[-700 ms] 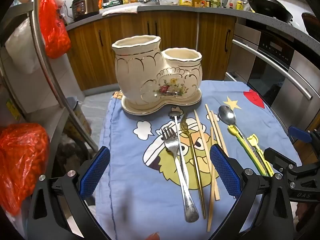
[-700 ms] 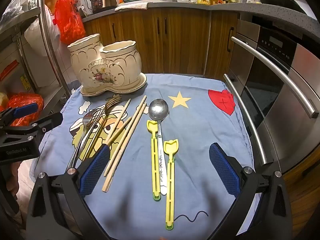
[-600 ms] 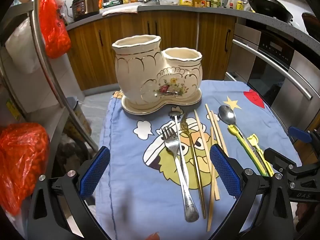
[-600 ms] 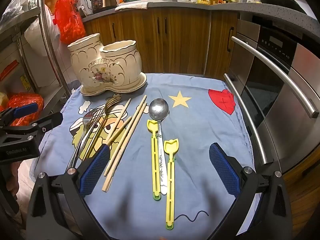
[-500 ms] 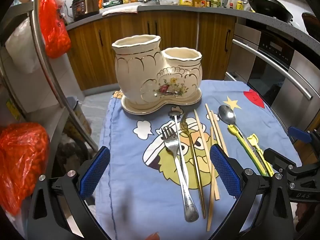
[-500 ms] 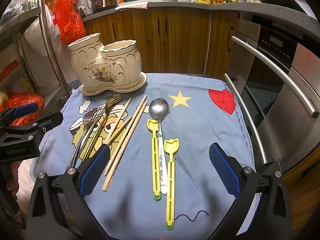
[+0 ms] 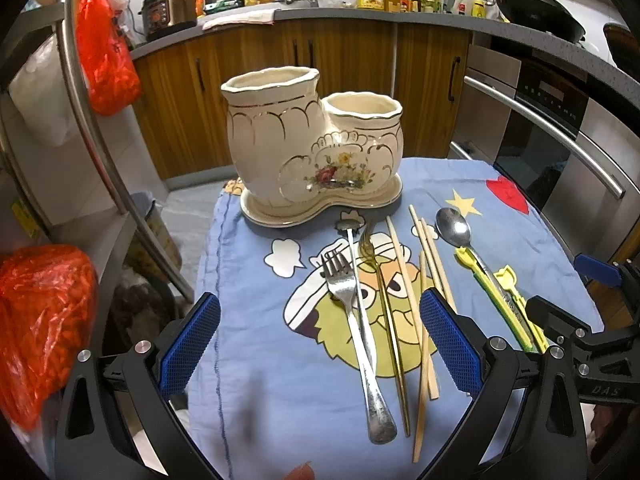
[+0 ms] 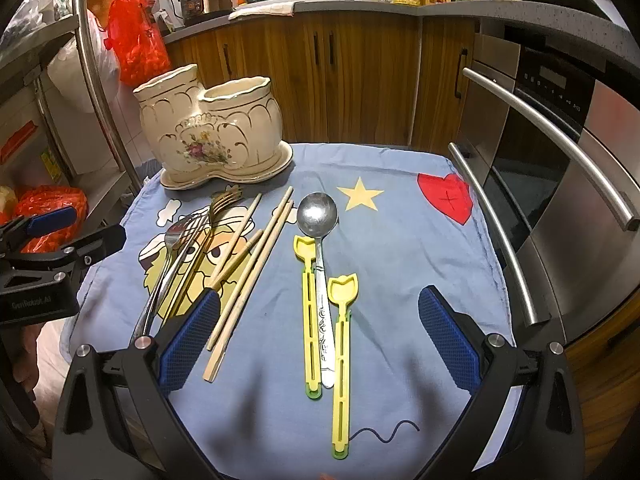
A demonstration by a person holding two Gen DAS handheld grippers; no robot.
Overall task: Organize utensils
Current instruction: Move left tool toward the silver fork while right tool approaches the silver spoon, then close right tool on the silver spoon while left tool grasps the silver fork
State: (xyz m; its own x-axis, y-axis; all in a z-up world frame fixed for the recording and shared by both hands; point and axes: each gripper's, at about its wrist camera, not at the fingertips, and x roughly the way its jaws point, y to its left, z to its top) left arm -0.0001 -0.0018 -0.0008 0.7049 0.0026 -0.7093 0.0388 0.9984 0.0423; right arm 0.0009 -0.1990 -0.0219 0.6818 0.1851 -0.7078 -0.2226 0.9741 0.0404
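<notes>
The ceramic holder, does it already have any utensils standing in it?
No, nothing sticks out of the ceramic holder; the silver fork lies on the cloth.

We can read little here. In the right wrist view, the black body of the left hand-held gripper (image 8: 52, 220) carries pale lettering that looks like "GenRobot.AI". In the left wrist view, the right hand-held gripper (image 7: 600, 276) shows "DAS" on its frame. The engraving on the steel spoon (image 8: 320, 240) handle stays illegible.

holder (image 7: 312, 148) insides unseen, chopsticks (image 8: 240, 280) partly behind right gripper's finger pad (image 8: 188, 336)
</notes>
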